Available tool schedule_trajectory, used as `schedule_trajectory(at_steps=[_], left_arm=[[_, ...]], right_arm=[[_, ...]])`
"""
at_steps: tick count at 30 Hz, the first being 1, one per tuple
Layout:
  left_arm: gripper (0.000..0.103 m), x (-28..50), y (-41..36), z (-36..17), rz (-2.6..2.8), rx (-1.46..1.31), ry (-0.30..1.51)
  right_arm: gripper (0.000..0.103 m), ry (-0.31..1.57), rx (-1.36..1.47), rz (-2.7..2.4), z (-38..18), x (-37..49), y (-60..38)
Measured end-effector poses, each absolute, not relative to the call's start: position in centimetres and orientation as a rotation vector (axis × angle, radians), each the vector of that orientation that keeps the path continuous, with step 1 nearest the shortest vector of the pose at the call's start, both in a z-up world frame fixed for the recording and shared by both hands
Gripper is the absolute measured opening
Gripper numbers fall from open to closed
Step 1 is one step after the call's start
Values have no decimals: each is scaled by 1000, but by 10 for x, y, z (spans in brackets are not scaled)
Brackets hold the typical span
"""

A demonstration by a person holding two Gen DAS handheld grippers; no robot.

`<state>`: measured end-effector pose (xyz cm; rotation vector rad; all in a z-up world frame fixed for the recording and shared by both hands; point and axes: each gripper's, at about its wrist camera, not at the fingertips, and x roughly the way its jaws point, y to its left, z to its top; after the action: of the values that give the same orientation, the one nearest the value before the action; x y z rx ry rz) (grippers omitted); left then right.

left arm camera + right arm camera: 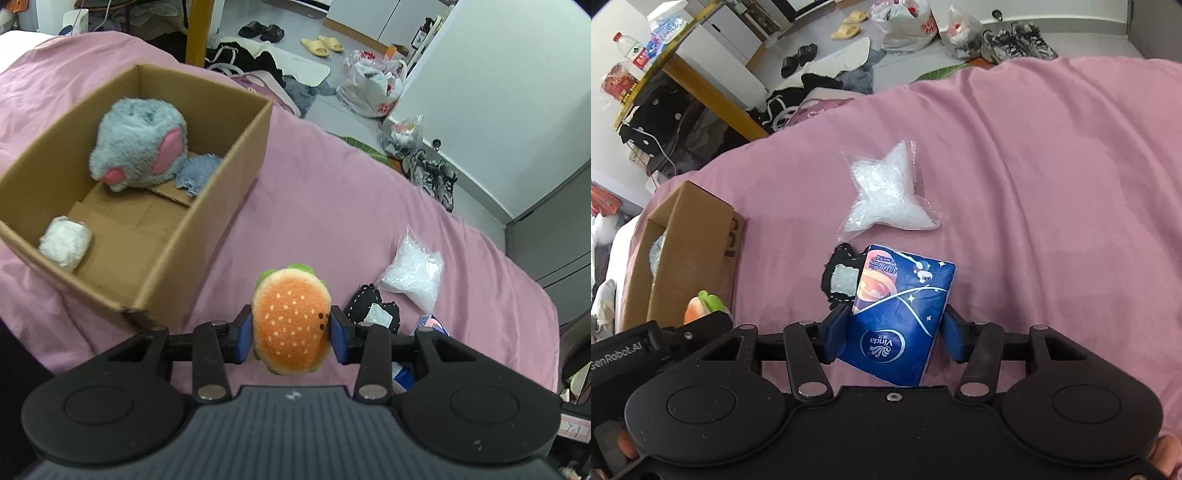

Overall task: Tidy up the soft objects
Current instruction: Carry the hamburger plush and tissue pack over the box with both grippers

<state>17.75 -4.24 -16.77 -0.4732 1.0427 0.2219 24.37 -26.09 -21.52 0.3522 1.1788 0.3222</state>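
At lower centre of the left wrist view, the left gripper [291,334] clamps a plush hamburger [291,323], orange bun dotted with pale seeds; the open cardboard box [221,177] lies up and left of it. The right gripper [895,336] straddles a blue tissue pack [905,317] on the bed [1052,184]; I cannot tell if it grips.

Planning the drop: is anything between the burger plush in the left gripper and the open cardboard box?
Nothing visible. The burger plush, held by the left gripper, faces only bare pink sheet and the cardboard box near wall; open floor lies inside.
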Motion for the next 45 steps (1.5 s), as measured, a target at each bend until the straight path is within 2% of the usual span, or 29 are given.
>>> schedule_trajectory(at_steps=[23, 45], left_arm=[[41, 137, 6, -90, 157, -418, 892], [41, 130, 75, -65, 163, -374, 789]], right_arm=[[52, 970, 322, 295, -134, 198, -262], [52, 826, 251, 315, -85, 175, -213]])
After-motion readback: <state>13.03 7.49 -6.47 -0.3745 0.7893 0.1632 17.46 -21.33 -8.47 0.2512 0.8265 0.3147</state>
